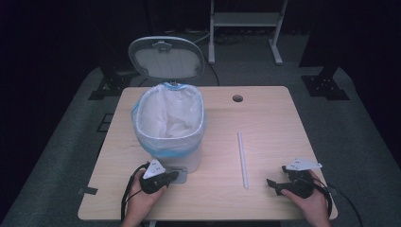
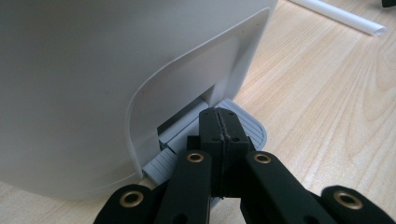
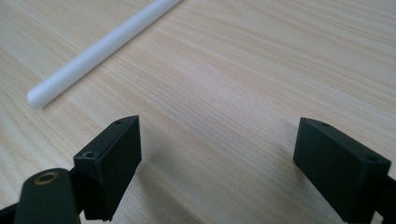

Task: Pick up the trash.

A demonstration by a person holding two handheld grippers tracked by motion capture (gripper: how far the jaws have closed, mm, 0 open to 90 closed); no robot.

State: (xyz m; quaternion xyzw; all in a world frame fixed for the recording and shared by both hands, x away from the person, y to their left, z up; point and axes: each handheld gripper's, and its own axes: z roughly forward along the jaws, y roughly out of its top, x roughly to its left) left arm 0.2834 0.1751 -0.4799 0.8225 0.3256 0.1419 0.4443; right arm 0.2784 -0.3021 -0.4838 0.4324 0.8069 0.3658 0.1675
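Pressing left gripper (image 2: 219, 140) on bin pedal (image 2: 243, 123)

Hidden and cut-off parts

In the high view the pedal (image 1: 178, 176) at the foot of the pedal bin (image 1: 170, 124) is mostly covered by the left gripper (image 1: 171, 178), and the person's forearms run off the bottom edge. In the left gripper view the bin's body is cut by the top and left edges, the white tube (image 2: 341, 16) by the top, and the closed jaws hide the pedal's middle. In the right gripper view the tube (image 3: 100, 49) leaves the top edge, its far end unseen.
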